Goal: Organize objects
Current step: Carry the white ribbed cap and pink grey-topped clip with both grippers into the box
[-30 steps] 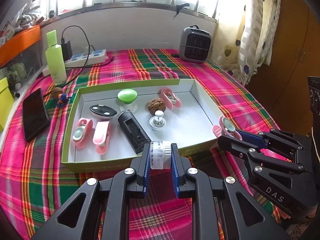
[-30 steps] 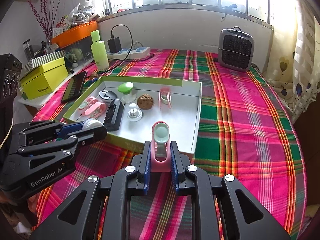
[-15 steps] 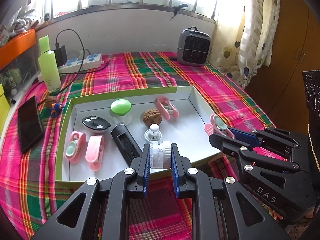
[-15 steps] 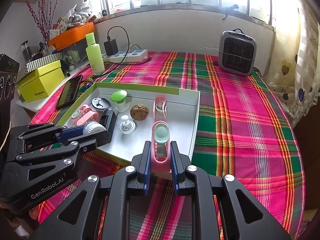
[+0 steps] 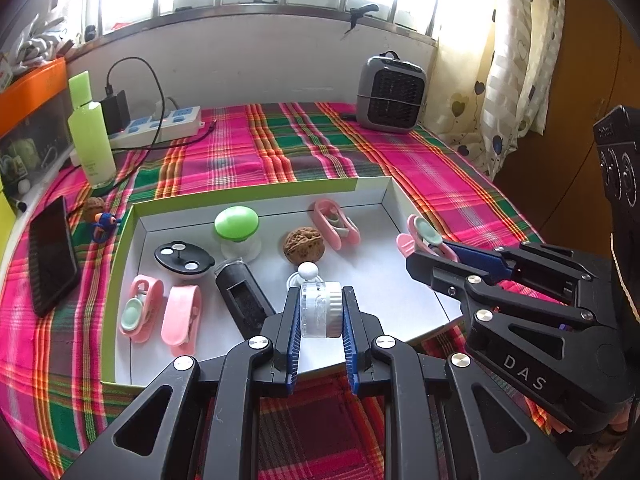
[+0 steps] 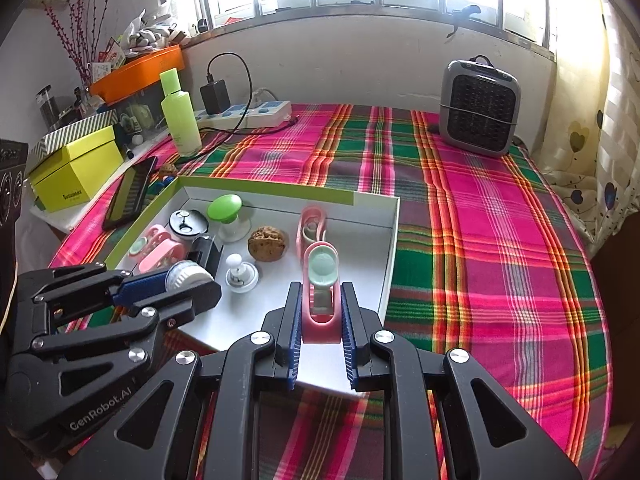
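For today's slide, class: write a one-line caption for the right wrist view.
Right gripper carries a pink clip over the white tray; left gripper beside it holds a small jar.

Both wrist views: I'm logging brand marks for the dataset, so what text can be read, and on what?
"DAS": on the right claw's black frame.
"GenRobot.AI": on the left claw's black frame.
Yellow-green box: a dark printed word on its side, too small to read.
Green bottle: faint print, unreadable.
Power strip: no readable marking.
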Available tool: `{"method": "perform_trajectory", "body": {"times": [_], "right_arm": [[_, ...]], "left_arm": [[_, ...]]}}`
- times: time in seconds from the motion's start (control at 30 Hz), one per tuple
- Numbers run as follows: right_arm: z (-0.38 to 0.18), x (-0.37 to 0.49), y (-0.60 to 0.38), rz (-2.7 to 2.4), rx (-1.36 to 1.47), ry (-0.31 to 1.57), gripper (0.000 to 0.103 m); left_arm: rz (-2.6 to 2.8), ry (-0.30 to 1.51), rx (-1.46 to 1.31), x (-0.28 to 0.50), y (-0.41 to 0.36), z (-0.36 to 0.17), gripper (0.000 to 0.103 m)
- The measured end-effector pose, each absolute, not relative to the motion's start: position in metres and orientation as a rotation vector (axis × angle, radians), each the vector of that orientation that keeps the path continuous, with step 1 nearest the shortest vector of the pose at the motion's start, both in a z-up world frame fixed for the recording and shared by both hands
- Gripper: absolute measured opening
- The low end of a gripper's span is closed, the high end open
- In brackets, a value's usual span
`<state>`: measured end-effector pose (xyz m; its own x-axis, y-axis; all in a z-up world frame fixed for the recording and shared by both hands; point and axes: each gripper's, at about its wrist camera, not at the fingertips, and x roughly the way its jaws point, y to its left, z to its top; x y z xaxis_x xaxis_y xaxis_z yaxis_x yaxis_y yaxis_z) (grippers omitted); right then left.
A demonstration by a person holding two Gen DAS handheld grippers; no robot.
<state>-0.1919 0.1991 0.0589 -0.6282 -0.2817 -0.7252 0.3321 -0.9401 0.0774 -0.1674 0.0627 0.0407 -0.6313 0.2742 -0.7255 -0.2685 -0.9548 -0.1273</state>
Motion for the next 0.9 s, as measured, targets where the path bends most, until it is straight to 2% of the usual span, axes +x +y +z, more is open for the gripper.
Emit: {"method": "perform_trajectory", "body": {"times": [0.9], "right_arm": [[0.037,-0.222,0.193,-2.454,1.21,0.131,0.019]], "left_arm": [[2.574,0.0,-1.231,-0.184,0.072,0.02,0.017]]}}
